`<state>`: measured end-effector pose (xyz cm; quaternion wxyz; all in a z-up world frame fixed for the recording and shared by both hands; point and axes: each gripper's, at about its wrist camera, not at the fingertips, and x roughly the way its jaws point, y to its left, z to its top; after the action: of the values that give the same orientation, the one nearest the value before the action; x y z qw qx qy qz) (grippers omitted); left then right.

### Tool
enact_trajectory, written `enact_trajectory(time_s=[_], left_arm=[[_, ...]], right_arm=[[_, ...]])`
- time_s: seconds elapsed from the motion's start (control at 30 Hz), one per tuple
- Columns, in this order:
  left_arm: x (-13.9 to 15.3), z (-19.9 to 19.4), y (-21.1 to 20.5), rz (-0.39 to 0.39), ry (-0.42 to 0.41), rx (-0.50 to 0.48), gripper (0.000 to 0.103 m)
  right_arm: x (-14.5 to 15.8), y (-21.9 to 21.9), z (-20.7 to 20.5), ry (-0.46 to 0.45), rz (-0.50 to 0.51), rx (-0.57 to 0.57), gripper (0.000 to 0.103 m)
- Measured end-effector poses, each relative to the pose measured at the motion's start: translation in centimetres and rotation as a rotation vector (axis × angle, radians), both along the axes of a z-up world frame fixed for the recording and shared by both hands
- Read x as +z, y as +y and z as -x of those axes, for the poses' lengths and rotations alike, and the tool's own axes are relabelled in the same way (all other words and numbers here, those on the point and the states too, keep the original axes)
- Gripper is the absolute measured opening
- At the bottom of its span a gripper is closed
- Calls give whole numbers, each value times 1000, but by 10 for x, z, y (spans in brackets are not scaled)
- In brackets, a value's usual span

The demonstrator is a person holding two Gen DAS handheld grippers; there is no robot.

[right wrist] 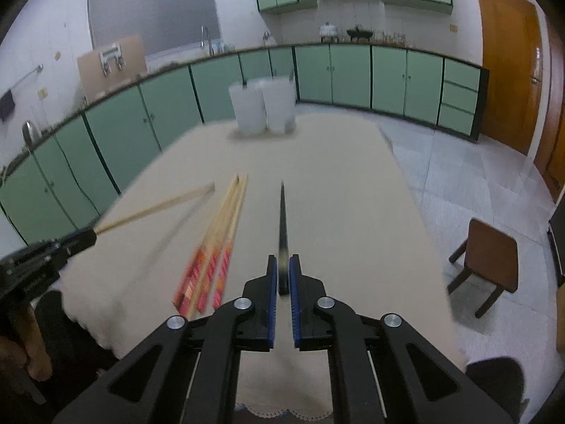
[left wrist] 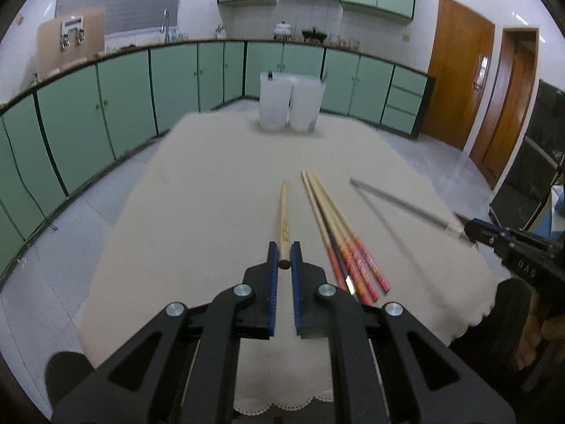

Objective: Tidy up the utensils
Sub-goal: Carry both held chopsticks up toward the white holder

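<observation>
My left gripper [left wrist: 284, 252] is shut on the thick end of a plain wooden chopstick [left wrist: 283, 217] that points away, lifted off the cloth. My right gripper [right wrist: 282, 272] is shut on a dark, silvery chopstick [right wrist: 282, 226], also raised. Each gripper shows in the other's view: the right gripper [left wrist: 471, 231] with its silvery chopstick [left wrist: 402, 205], the left gripper [right wrist: 92, 236] with its wooden chopstick [right wrist: 155, 209]. Between them several wooden chopsticks with red and orange ends [left wrist: 339, 233] [right wrist: 219, 236] lie on the tablecloth. Two translucent white cups [left wrist: 291, 106] [right wrist: 263, 106] stand side by side at the table's far end.
A cream tablecloth [left wrist: 212, 183] [right wrist: 335, 183] covers the table. A brown wooden stool [right wrist: 489, 265] stands on the tiled floor to the right. Green cabinets [left wrist: 123, 106] line the far wall, with wooden doors [left wrist: 459, 70] at the right.
</observation>
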<state>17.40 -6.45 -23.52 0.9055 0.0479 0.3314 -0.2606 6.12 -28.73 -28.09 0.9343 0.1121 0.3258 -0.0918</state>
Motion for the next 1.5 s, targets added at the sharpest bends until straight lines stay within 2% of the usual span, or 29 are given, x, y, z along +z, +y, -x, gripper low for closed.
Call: enact_trajectory(time_s=[0.17,0.27,0.33,0.47,0.53,0.63,0.9,0.93,0.97,1.03,1.13,1.33,1.5], left_arm=[[39,-2,2,31,-42,-17,6],[55,-5,1,37,-76,-17,6],[57,-8,0,40,-86,-11,6],[46,-10,3,46,-48,2,6],[42,-10,5,48,-30,8,6],[42,-11,7,46,-31,17,6],[45,-13,8,33,-35,27,6],[46,-13,8,32,-38,29,6],[47,-12,7,33,-40,30,6],[49,-13,9,34,-44,32,6],[53,-13,10,33,-50,30,6],[66,-19,11,38,-60,8,6],[81,-34,9,40,-53,-28,6]], right_arm=[[54,-4,-6,-63,41,31,5],[68,-8,-13,-77,70,47,5],[53,-14,-9,-70,57,38,7],[-18,-16,5,35,30,23,9],[-52,-13,8,90,18,35,14],[-76,-13,8,137,3,34,16],[-86,-12,0,171,21,45,20],[-86,-11,-1,175,25,46,17],[-86,-11,-1,177,20,49,7],[-84,-13,-1,184,4,51,7],[-64,-15,4,145,-6,51,6],[29,-20,3,-5,-17,69,6],[91,-26,-16,-52,17,114,6]])
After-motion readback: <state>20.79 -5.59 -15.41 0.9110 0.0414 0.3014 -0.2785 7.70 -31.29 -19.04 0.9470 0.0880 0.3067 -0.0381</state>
